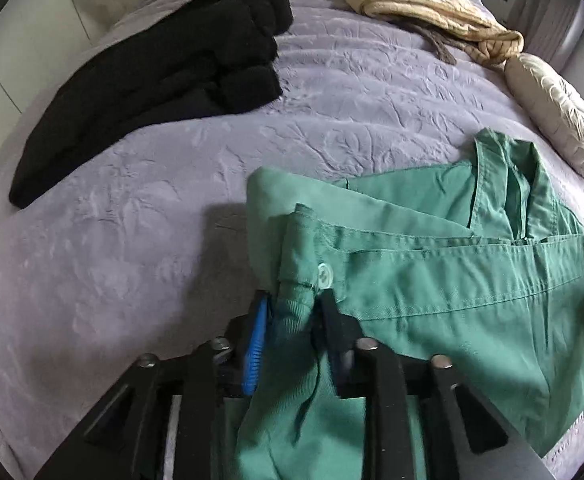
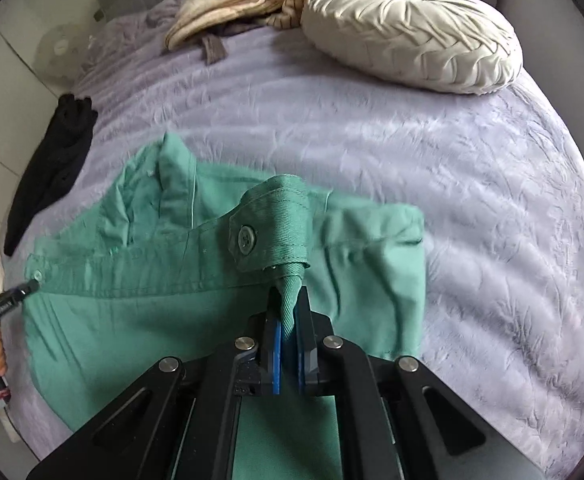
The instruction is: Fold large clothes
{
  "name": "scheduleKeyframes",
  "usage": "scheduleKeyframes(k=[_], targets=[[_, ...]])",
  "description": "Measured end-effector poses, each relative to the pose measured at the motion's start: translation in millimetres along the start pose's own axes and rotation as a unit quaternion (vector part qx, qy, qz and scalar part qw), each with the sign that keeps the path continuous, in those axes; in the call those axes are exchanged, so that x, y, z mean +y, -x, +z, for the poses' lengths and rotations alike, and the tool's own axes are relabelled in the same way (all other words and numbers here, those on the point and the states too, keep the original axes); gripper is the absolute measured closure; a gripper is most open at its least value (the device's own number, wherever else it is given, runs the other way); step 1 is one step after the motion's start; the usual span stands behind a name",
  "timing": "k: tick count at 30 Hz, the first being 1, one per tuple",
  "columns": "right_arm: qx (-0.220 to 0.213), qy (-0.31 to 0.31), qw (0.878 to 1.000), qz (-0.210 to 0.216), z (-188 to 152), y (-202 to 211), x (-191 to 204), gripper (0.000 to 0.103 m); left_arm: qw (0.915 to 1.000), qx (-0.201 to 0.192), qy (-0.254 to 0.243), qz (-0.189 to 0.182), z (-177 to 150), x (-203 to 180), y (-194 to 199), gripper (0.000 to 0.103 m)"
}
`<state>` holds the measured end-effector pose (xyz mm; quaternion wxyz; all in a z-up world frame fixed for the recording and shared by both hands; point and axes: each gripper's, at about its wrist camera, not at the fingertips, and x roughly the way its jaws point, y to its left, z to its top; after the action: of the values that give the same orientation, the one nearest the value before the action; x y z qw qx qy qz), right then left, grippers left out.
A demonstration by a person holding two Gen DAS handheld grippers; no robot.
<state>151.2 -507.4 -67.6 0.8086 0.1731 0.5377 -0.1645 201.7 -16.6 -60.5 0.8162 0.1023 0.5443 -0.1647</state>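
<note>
Both grippers, left gripper (image 1: 292, 312) and right gripper (image 2: 288, 300), pinch cuffs of the soft, floppy green shirt (image 2: 132, 280) (light, not slippery), best held by its thick edges.

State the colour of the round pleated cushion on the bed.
Cream cushion; clearest in the right wrist view.

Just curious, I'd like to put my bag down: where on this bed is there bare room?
The widest bare stretch of lilac quilted bedspread lies between the green cotton shirt and the round cream pleated cushion. Another patch lies between the shirt and the folded black knitwear. The head end is crowded: a beige knitted garment lies beside the cushion.
</note>
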Motion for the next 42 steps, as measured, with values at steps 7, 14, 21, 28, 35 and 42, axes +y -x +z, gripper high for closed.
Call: scheduleKeyframes(k=[7,14,21,28,35,42], targets=[[0.008,-0.023,1.000,-0.008,-4.6,-8.2,-17.3,0.097,0.9995,-0.022,-0.020,-0.006,5.1,-6.2,7.2,0.027],[0.021,-0.023,0.999,-0.022,-9.1,-16.4,-19.6,0.097,0.9982,-0.018,-0.045,0.034,-0.8,-21.9,-3.8,0.074],[0.042,-0.038,0.998,-0.036,-27.1,-33.3,-35.3,0.097,0.9939,-0.022,-0.101,0.039,-8.0,-36.0,-2.0,0.074],[0.028,-0.040,0.998,-0.048,-26.4,-27.4,-30.2,0.097,0.9993,-0.011,-0.031,0.018,-0.6,-18.7,-11.6,0.102],[-0.076,0.024,0.993,-0.086,-2.6,24.3,-3.6,0.098,0.9960,-0.076,-0.042,0.018,15.3,-21.5,23.9,0.102],[0.013,-0.081,0.994,-0.078,2.0,-42.2,-47.5,0.098,0.9956,-0.014,-0.030,0.088,9.3,-20.4,-39.6,0.102]])
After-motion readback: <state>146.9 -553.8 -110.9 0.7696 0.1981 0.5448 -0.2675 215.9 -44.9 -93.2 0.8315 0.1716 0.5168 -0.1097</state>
